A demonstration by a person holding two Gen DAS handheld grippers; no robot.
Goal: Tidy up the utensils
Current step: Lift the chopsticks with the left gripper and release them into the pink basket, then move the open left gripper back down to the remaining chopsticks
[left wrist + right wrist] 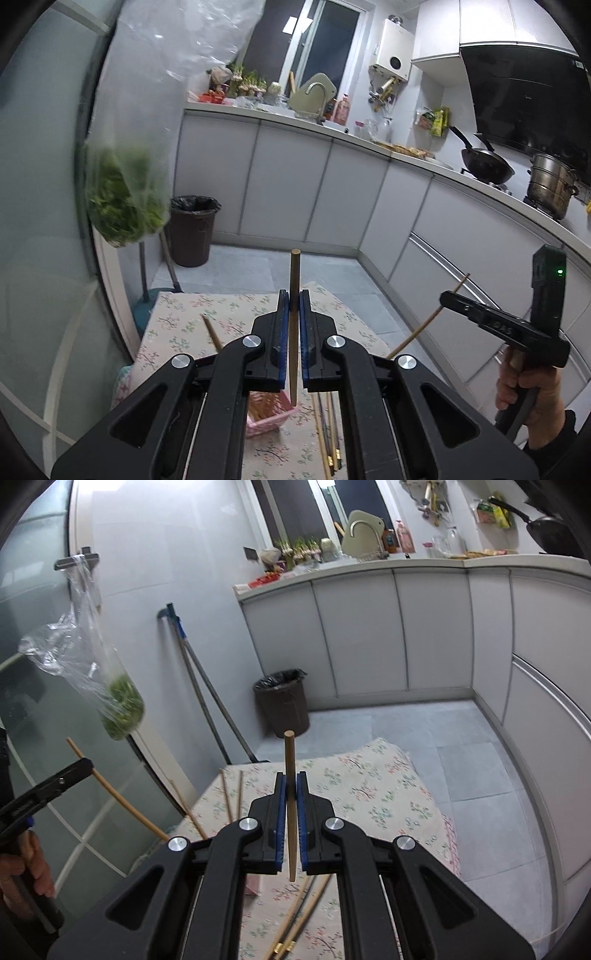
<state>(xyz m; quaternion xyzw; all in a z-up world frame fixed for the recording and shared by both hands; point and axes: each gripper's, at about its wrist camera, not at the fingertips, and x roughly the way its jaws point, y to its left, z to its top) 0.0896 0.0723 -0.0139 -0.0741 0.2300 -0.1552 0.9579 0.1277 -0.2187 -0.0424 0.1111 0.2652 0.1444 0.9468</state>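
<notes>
Chopsticks: one [294, 314] pinched tight in left gripper [294, 295], another [290, 805] pinched tight in right gripper [291, 775], both high above flowered table [177, 325]. Carrying step. Next: tip down, drop into pink basket [267, 415].

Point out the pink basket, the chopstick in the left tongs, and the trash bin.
pink basket [266, 421]: left wrist view, front wall.
chopstick [295, 273]: left wrist view, upper shaft.
trash bin [286, 707]: right wrist view, side wall.
</notes>
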